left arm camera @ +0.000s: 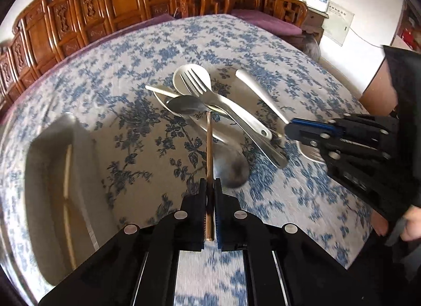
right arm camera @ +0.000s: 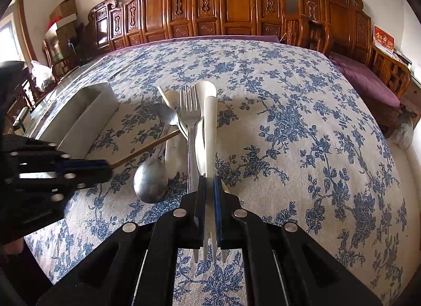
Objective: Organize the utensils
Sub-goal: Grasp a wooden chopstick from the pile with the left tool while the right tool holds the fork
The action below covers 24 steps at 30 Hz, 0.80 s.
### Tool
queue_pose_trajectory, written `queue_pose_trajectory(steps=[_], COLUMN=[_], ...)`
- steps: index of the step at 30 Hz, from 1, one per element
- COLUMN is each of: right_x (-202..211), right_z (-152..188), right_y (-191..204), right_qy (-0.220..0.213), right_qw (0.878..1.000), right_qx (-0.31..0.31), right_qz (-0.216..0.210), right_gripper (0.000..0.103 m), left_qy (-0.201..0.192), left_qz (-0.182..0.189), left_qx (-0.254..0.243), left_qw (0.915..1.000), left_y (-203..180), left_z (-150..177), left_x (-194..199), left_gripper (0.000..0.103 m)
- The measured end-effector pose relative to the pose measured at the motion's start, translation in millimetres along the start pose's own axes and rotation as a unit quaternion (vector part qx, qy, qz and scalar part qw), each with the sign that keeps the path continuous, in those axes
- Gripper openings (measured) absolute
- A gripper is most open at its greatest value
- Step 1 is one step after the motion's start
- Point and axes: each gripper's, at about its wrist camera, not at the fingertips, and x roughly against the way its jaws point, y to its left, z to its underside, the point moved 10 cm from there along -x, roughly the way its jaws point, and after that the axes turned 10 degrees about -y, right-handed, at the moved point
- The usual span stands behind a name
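Observation:
A pile of utensils lies mid-table: a metal fork, a white spoon, a small metal spoon and a metal ladle. My left gripper is shut on a brown chopstick, whose tip reaches into the pile. My right gripper is shut on a white plastic fork, handle pointing away, tines back toward the camera.
A white rectangular organizer tray stands left of the pile with a chopstick in it. A blue floral cloth covers the table. Carved wooden chairs line the far edge. A person's arm is at the right.

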Motion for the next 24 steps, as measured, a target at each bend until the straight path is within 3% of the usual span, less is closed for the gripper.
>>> queue_pose_trajectory(steps=[24], right_x=[12], right_z=[3], right_y=[26], right_qy=[-0.003], right_qw=[1.000], right_qx=[0.013], right_qz=[-0.026], right_gripper=[0.007], left_qy=[-0.081], left_qz=[-0.042], left_qx=[0.058], left_qw=[0.9942], left_y=[53], left_z=[7], left_x=[114], left_gripper=[0.004])
